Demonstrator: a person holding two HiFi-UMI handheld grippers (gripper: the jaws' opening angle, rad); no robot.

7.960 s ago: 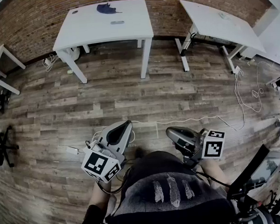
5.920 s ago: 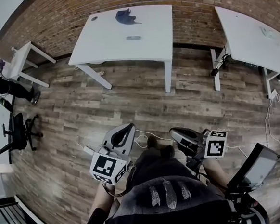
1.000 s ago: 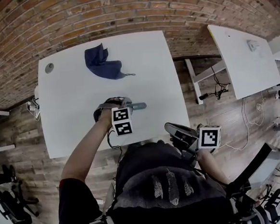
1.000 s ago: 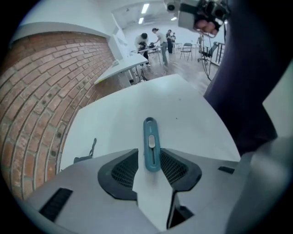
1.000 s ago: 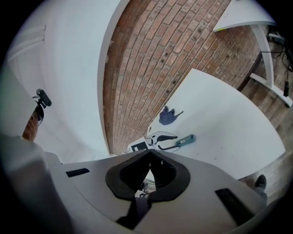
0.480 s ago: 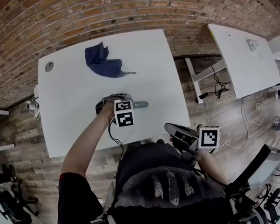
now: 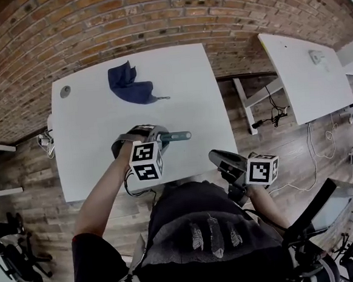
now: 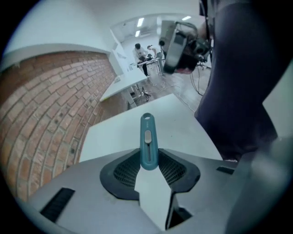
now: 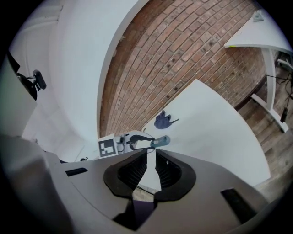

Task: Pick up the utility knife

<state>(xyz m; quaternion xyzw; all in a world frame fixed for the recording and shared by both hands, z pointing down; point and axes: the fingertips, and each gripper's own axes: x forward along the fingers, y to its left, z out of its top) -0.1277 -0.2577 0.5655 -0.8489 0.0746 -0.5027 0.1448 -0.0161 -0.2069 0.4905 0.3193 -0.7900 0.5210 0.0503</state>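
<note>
Now my left gripper [image 8: 149, 161] is closing its fingers [image 8: 124, 170] on the teal plastic utility knife [image 8: 147, 137]. My right gripper [image 9: 151, 160] is opening its fingers, empty.

White table [image 7: 189, 75] with a crumpled blue cloth [image 7: 126, 86] and small grey disc [image 7: 65, 91]

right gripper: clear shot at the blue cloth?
Probably not directly: the left gripper, jaws closing on the utility knife, sits across the line from the right gripper, jaws opening empty, to the cloth.

Left gripper [image 7: 160, 137] jaws closing on utility knife [image 7: 179, 136] — right gripper [image 9: 151, 155] jaws opening, empty
</note>
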